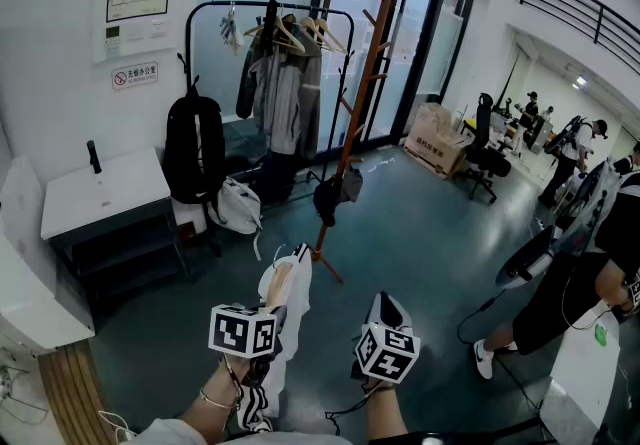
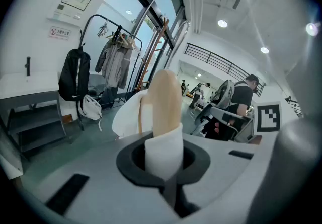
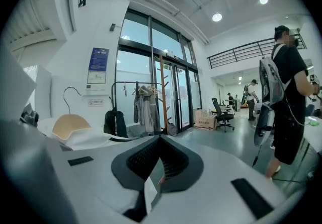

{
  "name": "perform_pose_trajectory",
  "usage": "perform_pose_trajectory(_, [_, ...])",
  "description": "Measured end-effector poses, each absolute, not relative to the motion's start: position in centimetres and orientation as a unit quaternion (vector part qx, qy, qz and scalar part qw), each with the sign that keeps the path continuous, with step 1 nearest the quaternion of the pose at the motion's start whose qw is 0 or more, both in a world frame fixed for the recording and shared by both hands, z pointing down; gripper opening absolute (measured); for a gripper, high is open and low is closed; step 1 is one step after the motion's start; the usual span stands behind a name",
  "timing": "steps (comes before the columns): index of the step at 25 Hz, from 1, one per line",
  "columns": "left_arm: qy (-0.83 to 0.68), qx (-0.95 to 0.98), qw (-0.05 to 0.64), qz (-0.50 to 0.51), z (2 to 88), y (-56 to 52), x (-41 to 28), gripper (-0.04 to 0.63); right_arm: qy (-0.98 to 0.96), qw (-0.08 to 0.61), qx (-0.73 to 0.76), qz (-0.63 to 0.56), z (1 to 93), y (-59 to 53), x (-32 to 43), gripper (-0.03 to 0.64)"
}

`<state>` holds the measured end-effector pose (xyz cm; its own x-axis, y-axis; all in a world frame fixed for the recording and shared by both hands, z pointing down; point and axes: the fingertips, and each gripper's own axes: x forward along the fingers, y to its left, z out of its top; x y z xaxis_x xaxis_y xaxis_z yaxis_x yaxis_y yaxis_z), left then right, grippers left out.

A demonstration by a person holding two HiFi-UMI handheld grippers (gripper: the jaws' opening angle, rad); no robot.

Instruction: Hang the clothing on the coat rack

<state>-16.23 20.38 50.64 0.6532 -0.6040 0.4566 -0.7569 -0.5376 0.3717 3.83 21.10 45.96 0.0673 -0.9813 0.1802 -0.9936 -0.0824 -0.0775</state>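
Note:
A white garment [image 1: 288,295] hangs on a pale wooden hanger [image 2: 166,101]. My left gripper [image 1: 278,305] is shut on the hanger's shoulder through the cloth [image 2: 164,152], low in the head view. To the right, my right gripper [image 1: 386,307] is shut, apart from the garment, with nothing seen between its pads [image 3: 159,140]. The right gripper view shows the hanger [image 3: 70,126] and its wire hook to the left. The brown wooden coat rack [image 1: 356,93] stands a few steps ahead by the glass doors, with a dark item [image 1: 336,191] on a low peg.
A black garment rail [image 1: 262,8] with grey jackets [image 1: 284,83] stands behind the rack. A black backpack [image 1: 193,148] and white bag [image 1: 238,206] sit by a white cabinet [image 1: 100,195]. People [image 1: 565,283], an office chair [image 1: 486,158] and a box [image 1: 436,141] are at right.

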Motion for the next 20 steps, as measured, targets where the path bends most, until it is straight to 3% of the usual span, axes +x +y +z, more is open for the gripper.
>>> perform_pose_trajectory(20, [-0.362,0.877,0.285,0.135,49.4,17.3,-18.1,0.016,-0.679,0.023,0.727,0.101,45.3,17.4,-0.4,0.023])
